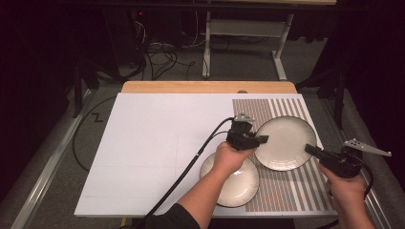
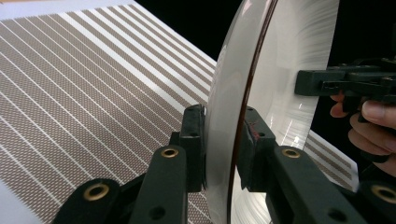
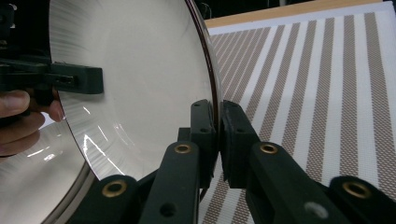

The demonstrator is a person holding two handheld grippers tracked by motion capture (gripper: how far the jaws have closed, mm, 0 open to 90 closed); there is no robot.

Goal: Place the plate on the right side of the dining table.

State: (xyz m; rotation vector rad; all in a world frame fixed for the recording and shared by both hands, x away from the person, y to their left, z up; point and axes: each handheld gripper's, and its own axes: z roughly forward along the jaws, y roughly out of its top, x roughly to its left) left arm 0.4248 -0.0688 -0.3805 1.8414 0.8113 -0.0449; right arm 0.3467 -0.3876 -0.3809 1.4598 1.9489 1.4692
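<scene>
A: Far plate (image 1: 286, 140), white with a dark rim. Sits over the striped mat (image 1: 296, 191) at the right of the white board (image 1: 153, 143), its near-left edge overlapping the near plate (image 1: 239, 183).

B: Left gripper (image 1: 260, 140)?

A: Clamped on the far plate's left rim. The left gripper view has one pad on each face of the rim (image 2: 224, 140), jaws pressed in on it.

B: Right gripper (image 1: 310, 149)?

A: Pinching the same plate at its right rim. In the right gripper view the rim (image 3: 215, 112) runs between the two pads, jaws close together on it.

B: Plate flat on the mat?

A: Cannot tell from above. In both gripper views the mat's stripes show past the plate.

B: Near plate?

A: On the board's near edge, partly on the mat, mostly under the left hand (image 1: 231, 157).
</scene>
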